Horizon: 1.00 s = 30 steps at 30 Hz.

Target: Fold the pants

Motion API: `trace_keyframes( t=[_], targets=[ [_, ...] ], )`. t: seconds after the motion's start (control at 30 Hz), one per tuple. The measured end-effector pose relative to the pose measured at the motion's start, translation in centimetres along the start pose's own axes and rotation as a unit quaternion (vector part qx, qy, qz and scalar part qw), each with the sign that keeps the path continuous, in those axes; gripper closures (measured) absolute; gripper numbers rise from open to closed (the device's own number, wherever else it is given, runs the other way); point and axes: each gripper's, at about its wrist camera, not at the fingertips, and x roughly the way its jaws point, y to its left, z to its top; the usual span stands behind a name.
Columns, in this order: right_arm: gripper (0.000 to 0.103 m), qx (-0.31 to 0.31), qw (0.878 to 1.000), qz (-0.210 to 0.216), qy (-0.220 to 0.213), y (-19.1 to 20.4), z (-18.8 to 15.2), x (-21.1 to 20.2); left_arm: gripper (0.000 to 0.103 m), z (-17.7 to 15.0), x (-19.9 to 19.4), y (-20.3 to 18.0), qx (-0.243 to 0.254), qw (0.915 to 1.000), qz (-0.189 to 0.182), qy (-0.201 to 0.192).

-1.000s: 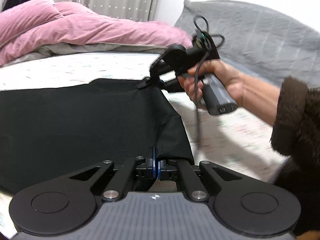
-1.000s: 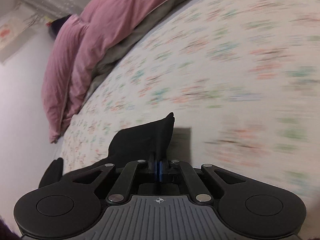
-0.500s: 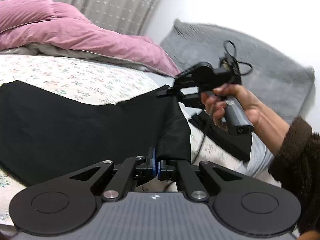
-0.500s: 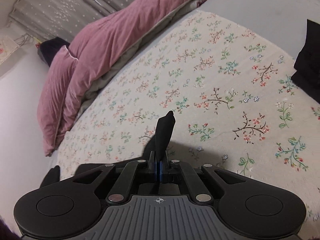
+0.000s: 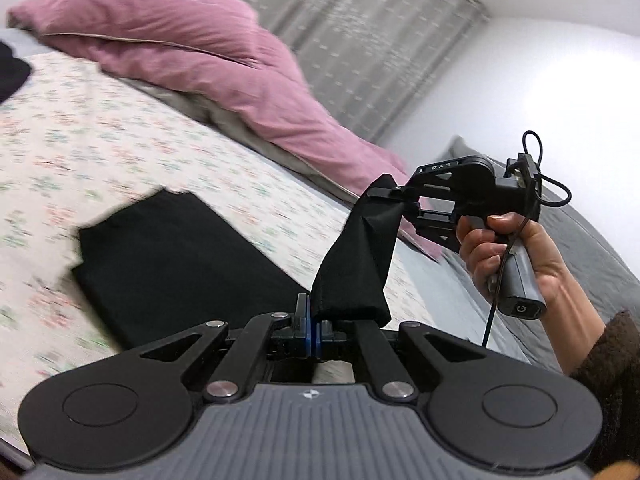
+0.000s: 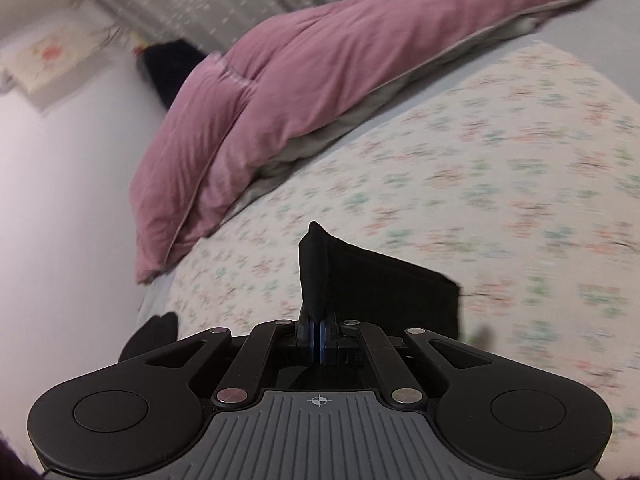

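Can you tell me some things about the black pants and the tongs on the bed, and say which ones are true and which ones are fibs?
1. Both tongs are pinching the black pants. True: the left tongs and the right tongs are each shut on the cloth.
2. The pants lie completely flat. False: one edge is lifted up between the two tongs, the rest lies on the bed sheet.
3. The pink blanket is on top of the pants. False: it is piled farther back on the bed, apart from them.
4. The bed sheet has little flowers on it. True.
5. The right tongs are held by a bare hand. True.
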Motion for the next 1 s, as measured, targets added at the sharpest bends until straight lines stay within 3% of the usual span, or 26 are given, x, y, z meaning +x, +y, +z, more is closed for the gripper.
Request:
trace_keyframes(
  t=[0.2, 0.5, 0.57, 0.67, 0.77, 0.83, 1.0],
  targets=[
    [0.102, -0.011, 0.999, 0.0, 0.035, 4.9, -0.2, 8.6, 0.074, 2.4, 1.1, 5.3, -0.045, 0.9978, 0.048, 0.006],
    [0.098, 0.004, 0.997, -0.013, 0.071, 6.9, -3.1, 17.2, 0.074, 2.4, 1.1, 11.6, -0.102, 0.9896, 0.089, 0.048],
    [0.092, 0.005, 0.997, -0.013, 0.072, 7.1, -3.3, 17.9, 0.069, 2.3, 0.7, 12.1, -0.104, 0.9884, 0.097, 0.054],
    [0.088, 0.01, 0.998, -0.016, 0.065, 7.2, -3.3, 17.8, 0.045, 2.8, 0.0, 12.1, -0.075, 0.9887, 0.118, 0.054],
    [0.076, -0.001, 0.998, -0.014, 0.054, 7.3, -2.8, 16.4, 0.029, 3.8, -1.1, 12.2, -0.051, 0.9902, 0.126, 0.031],
    [0.059, -0.016, 0.999, -0.012, 0.044, 7.3, -2.3, 15.1, 0.026, 4.7, -1.1, 12.2, -0.035, 0.9913, 0.122, 0.036],
    [0.053, -0.049, 0.998, -0.018, 0.029, 6.2, -2.0, 11.3, 0.026, 7.3, 1.4, 11.3, 0.028, 0.9904, 0.12, 0.062]
  ],
)
